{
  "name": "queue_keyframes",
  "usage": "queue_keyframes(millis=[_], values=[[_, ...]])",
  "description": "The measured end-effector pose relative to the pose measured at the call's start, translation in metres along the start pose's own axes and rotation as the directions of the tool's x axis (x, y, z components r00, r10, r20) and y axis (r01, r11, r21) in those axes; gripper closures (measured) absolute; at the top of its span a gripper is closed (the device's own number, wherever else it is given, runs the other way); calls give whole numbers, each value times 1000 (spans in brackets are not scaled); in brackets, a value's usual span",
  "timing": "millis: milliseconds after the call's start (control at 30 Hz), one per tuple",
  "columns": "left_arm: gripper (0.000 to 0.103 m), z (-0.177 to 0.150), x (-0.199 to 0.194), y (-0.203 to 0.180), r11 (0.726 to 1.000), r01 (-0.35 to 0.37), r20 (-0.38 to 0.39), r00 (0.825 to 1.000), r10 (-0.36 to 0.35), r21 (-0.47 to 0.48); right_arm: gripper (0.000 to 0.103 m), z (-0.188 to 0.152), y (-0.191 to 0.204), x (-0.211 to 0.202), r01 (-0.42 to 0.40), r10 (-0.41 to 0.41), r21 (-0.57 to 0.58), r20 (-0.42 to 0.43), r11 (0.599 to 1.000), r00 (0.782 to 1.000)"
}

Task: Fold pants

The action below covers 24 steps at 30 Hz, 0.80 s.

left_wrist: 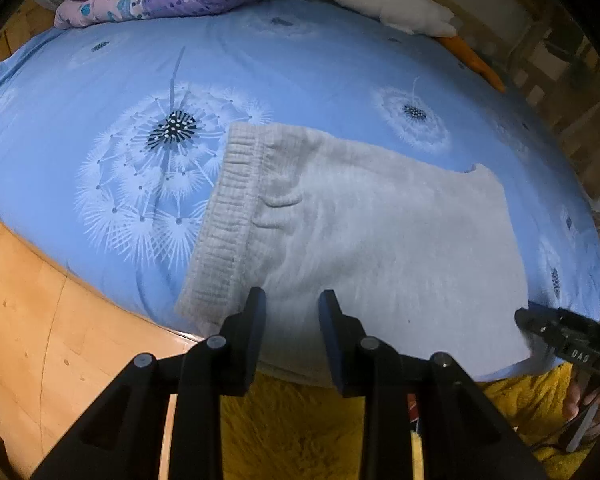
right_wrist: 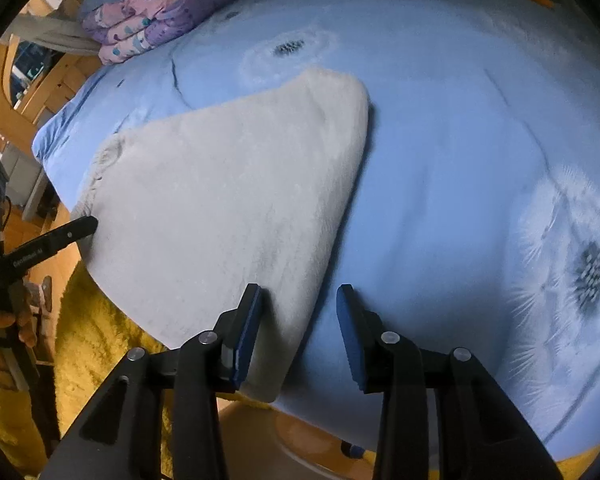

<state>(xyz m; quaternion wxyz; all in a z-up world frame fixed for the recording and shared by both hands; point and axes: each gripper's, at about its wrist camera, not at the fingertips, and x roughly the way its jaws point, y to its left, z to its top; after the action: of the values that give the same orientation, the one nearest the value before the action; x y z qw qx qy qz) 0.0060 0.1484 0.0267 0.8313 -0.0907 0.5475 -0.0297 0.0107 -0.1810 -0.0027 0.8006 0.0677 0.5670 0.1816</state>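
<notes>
Left wrist view: left gripper (left_wrist: pixel 292 308), jaws narrowly parted and empty, hangs over the near edge of the folded pants (left_wrist: pixel 360 240) on the bed (left_wrist: pixel 300 64); waistband (left_wrist: pixel 228 216) lies left, long axis running rightward.

Right wrist view: right gripper (right_wrist: pixel 300 312), jaws parted and empty, straddles the pants' (right_wrist: pixel 228 200) right fold edge.

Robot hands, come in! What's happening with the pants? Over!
Left gripper open, right gripper open, both empty. Gray pants folded on blue bedsheet. Nothing in the way.

White "DAS" on the right hand-held gripper (left_wrist: pixel 524 318); other gripper's lettering illegible.
</notes>
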Motion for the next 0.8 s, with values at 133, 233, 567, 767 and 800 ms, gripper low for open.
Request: queue_keyframes(millis=[133, 233, 567, 767, 800], values=[[74, 0, -11, -4, 1000, -20, -4, 1000, 20, -18, 64, -1, -9, -7, -45, 45, 77, 3, 996, 999], [71, -3, -20, -12, 1000, -24, 15, 1000, 24, -1, 61, -2, -14, -4, -73, 72, 130, 9, 989, 997], [67, -8, -6, -10, 1000, -10, 2, 1000, 10, -26, 39, 0, -7, 12, -123, 118, 100, 47, 987, 992], [67, -7, -16, -25, 1000, 6, 24, 1000, -5, -4, 66, 0, -6, 7, -180, 172, 129, 69, 975, 983], [67, -5, -18, -28, 1000, 27, 27, 999, -27, 0, 68, 0, -5, 6, -179, 171, 128, 71, 975, 983]])
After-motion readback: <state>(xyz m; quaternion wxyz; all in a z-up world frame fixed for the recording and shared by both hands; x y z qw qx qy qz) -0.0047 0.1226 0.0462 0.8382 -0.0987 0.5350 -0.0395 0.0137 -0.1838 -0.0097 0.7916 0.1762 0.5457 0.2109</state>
